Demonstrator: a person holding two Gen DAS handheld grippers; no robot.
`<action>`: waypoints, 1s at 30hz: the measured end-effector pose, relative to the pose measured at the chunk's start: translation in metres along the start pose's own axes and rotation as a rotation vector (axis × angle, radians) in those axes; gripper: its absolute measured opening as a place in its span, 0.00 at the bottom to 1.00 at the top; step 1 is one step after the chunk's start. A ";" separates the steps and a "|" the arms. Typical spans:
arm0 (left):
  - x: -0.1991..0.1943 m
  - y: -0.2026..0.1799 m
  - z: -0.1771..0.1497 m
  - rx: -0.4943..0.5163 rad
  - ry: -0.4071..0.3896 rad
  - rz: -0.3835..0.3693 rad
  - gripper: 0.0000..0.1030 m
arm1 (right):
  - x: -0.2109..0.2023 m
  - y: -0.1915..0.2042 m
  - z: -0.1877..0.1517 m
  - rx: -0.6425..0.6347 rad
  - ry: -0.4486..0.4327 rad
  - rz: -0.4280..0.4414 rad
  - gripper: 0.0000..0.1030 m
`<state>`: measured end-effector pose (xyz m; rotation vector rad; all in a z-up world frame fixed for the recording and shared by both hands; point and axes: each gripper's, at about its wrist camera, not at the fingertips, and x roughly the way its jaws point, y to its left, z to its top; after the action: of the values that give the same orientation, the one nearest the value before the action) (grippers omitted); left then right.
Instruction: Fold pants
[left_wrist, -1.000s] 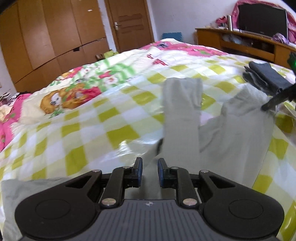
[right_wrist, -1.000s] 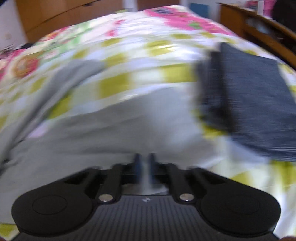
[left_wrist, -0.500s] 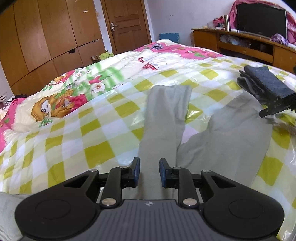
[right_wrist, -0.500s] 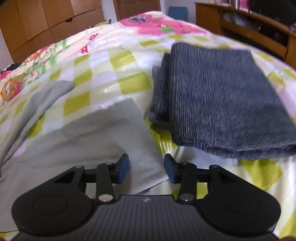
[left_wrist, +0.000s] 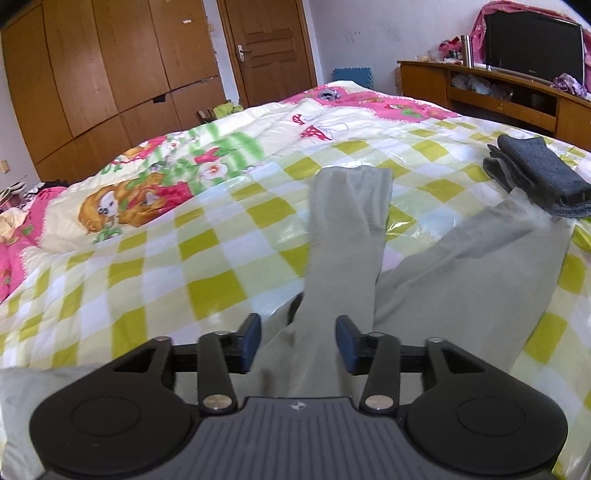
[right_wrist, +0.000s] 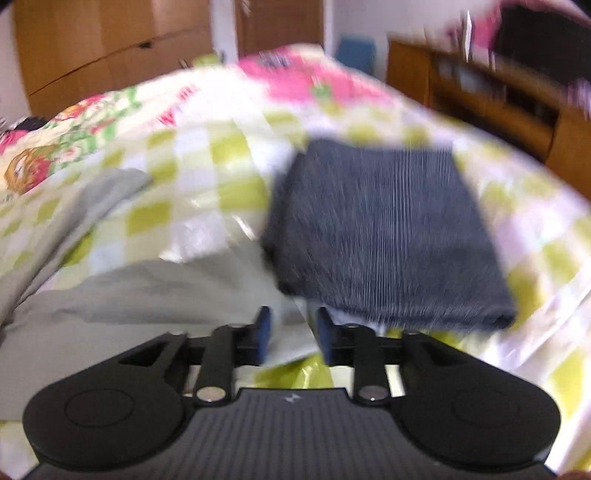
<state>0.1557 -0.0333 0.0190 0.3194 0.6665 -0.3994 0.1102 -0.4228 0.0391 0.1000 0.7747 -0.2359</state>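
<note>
Grey knit pants (left_wrist: 461, 273) lie spread on the checked bedcover (left_wrist: 155, 280), legs apart in a V running far. Soft, light, limp fabric, likely to sag and slide on the glossy cover; best pinched at a hem or the waistband. Left gripper (left_wrist: 298, 338): jaws opening, near end of left leg between them, unpinched. Right gripper (right_wrist: 291, 334): jaws opening, cloth edge just beyond, blurred. Farther right, folded dark garment (right_wrist: 388, 232).

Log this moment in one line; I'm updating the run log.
left gripper: opening, over grey pants | right gripper: opening, nothing gripped | folded dark garment: beside pants
</note>
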 end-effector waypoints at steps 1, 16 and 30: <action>-0.003 0.002 -0.004 -0.001 -0.001 0.003 0.61 | -0.006 0.013 0.006 -0.023 -0.016 0.046 0.42; -0.007 -0.008 -0.045 0.140 0.040 -0.018 0.23 | 0.133 0.223 0.105 -0.074 0.335 0.480 0.45; 0.000 -0.017 -0.051 0.093 0.013 -0.122 0.19 | 0.178 0.281 0.119 -0.161 0.398 0.310 0.50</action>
<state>0.1204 -0.0275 -0.0217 0.3713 0.6834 -0.5463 0.3839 -0.2023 -0.0004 0.1149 1.1566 0.1475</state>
